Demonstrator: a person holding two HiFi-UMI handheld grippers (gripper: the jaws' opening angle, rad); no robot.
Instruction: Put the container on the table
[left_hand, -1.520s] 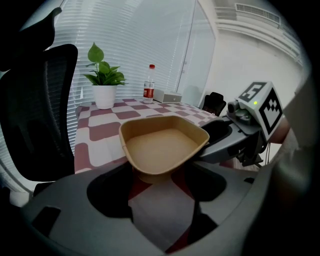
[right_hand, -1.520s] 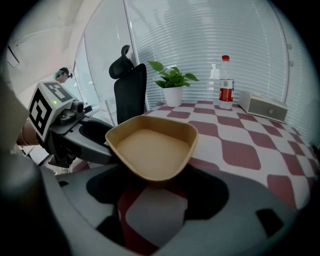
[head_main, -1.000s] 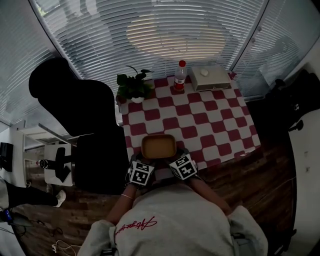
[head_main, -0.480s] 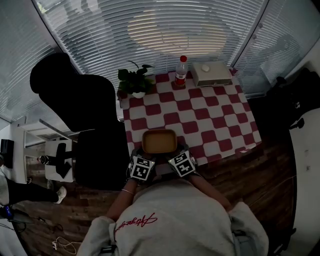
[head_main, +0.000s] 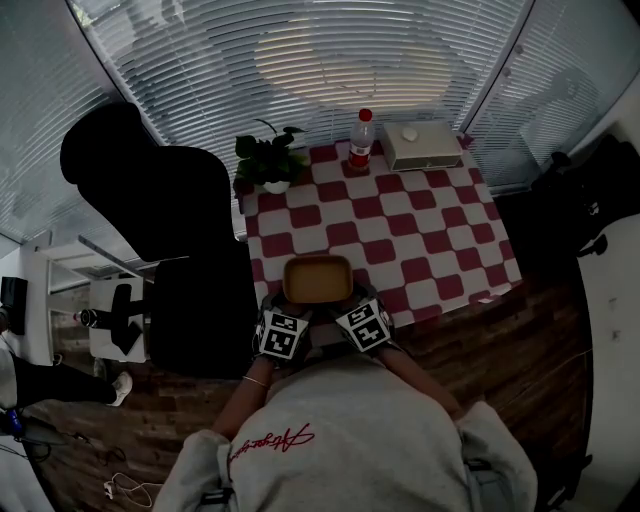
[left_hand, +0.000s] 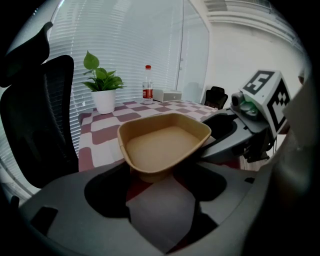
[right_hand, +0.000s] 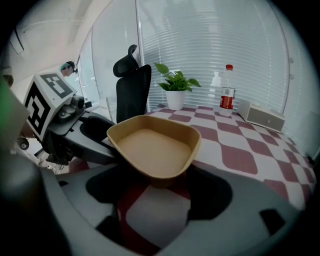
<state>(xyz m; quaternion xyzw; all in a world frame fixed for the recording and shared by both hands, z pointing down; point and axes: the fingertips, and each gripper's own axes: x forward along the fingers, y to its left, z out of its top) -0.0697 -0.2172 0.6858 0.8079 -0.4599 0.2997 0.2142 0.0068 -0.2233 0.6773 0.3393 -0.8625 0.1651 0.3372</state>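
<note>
Blinds (head_main: 330, 70) ring the checkered bench (head_main: 420, 250). At its near edge, left claw (head_main: 292, 314) and right claw (head_main: 352, 308) each clamp a container (head_main: 318, 279) corner, likely to share its weight and hold it level.

Checkered table (head_main: 420, 250) beyond and right of the container (head_main: 318, 279) is bare cloth, so you can pass there. Along the edge farthest from the container: potted plant (head_main: 268, 165) far-left, bottle (head_main: 361, 142) ahead, beige box (head_main: 422, 146) far-right. Left of the container, off the table, the black office chair (head_main: 160, 230) blocks entry. The container's near corners are occupied, with left gripper (head_main: 292, 312) and right gripper (head_main: 352, 308) clamped on them.
</note>
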